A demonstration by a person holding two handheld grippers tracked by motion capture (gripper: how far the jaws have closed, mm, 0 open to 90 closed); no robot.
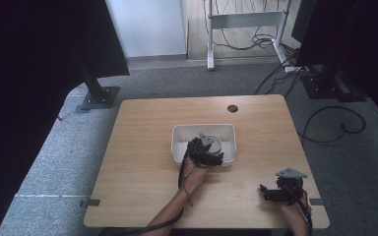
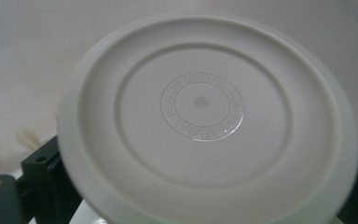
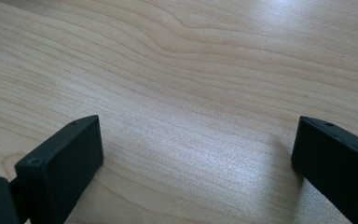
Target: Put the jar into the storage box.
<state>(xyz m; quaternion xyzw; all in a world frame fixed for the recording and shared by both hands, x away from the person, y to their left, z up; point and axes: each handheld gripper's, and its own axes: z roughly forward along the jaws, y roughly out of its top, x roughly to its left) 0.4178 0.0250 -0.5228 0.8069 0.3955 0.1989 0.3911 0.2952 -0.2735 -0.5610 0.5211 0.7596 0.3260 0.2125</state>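
A round white dish (image 2: 205, 121) faces the left gripper view with its underside, which has ringed lettering at the centre. It lies in the white bin (image 1: 229, 130) at the table's middle and shows in the high view as a small grey-white round dish (image 1: 216, 143). My left gripper (image 1: 204, 150) reaches into the bin; its jaws stand wide apart on either side of the dish, their tips hidden behind it. My right gripper (image 3: 196, 154) is open over bare wood, and in the high view the right gripper (image 1: 270, 191) sits near the table's front right corner.
The bin's pale inner wall (image 2: 28, 56) rises behind the dish. The wooden table (image 1: 142, 147) has a dark cable hole (image 1: 232, 108) at the back. Black stands and loose cables lie on the carpet around the table.
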